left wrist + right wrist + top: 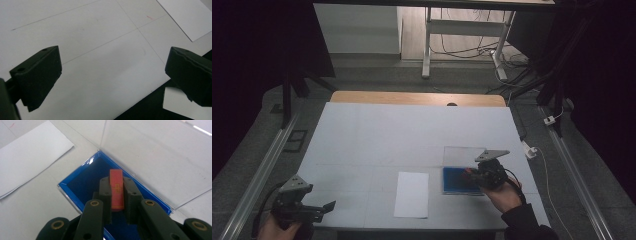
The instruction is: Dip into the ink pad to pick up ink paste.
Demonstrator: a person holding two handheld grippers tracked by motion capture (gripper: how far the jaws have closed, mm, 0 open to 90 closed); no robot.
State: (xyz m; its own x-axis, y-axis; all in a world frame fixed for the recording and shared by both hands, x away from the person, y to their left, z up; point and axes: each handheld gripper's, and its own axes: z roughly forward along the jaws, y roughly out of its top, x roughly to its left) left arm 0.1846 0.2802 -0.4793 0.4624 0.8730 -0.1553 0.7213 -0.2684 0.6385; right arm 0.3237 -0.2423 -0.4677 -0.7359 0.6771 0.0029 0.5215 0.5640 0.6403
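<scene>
Red block (117, 190) clamped in right gripper (117, 195) jaws, over blue case (82, 180)

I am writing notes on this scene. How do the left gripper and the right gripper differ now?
The left gripper has its jaws wide apart and holds nothing; the right gripper is shut on a red block. The left gripper sits at the table's near left edge; the right gripper is over the blue case. Both are black and hand-held.

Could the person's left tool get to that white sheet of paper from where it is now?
Probably yes. The left tool is open and holds nothing, and bare table lies between it and the white sheet.
</scene>
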